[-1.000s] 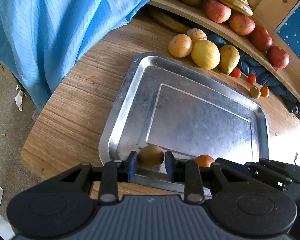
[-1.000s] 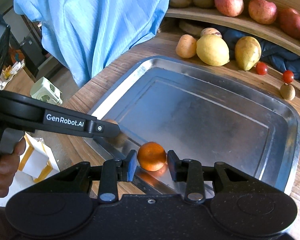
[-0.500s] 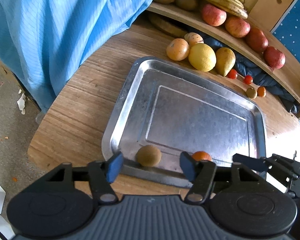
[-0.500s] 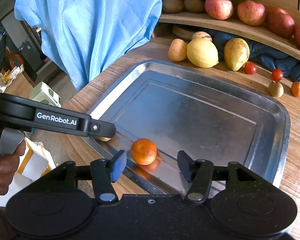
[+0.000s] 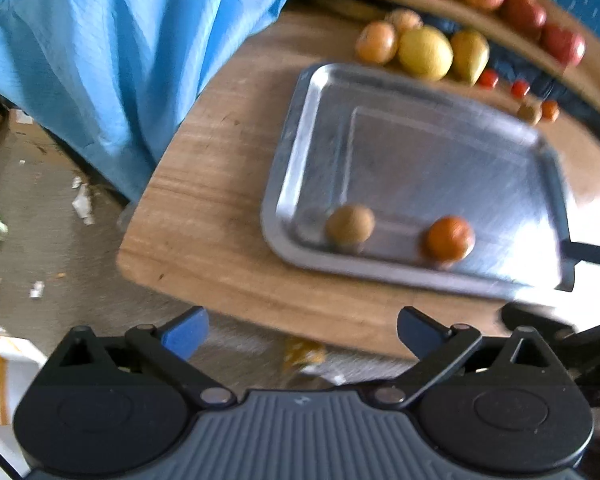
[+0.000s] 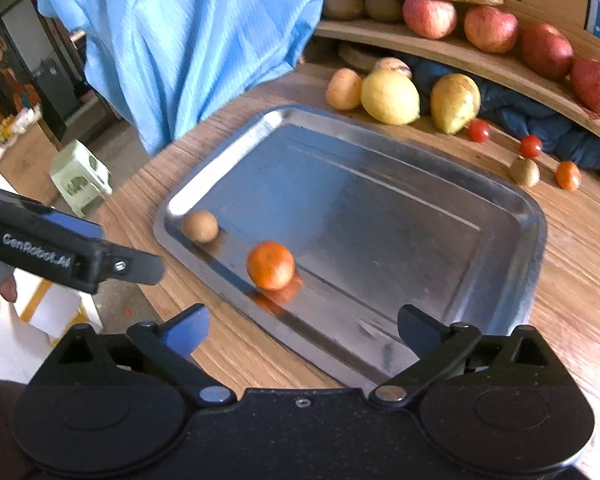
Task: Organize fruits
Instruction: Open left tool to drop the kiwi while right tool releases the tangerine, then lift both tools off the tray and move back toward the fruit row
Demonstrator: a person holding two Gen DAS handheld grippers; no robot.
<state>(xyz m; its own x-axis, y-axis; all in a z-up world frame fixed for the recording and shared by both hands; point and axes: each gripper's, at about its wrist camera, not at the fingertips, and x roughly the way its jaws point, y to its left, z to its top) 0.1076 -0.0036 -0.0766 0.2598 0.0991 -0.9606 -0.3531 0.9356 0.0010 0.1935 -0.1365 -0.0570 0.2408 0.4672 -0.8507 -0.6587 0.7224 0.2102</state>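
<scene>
A steel tray [image 5: 296, 136] [image 6: 536, 240] lies on the wooden table. In its near corner rest a brown kiwi-like fruit [image 5: 350, 224] [image 6: 200, 226] and a small orange [image 5: 449, 239] [image 6: 271, 265], a little apart. My left gripper [image 5: 302, 332] hangs back over the table's edge, its jaws opening wide with nothing between them. My right gripper [image 6: 303, 330] sits just short of the tray's near rim, jaws also opening and empty, with the orange ahead of it. In the right wrist view one finger [image 6: 132, 268] of the left gripper reaches in from the left.
Beyond the tray lie a lemon [image 6: 390, 98], a pear [image 6: 454, 102], cherry tomatoes [image 6: 479, 131] and a small kiwi [image 6: 525, 171]. A curved shelf [image 6: 500, 68] holds apples and bananas. A blue cloth [image 6: 204, 40] hangs at the left, above a green stool [image 6: 80, 176].
Both grippers have let go of their fruit, spread wide and drawn back from the tray. The brown fruit and the orange now lie free in the tray's near corner.
</scene>
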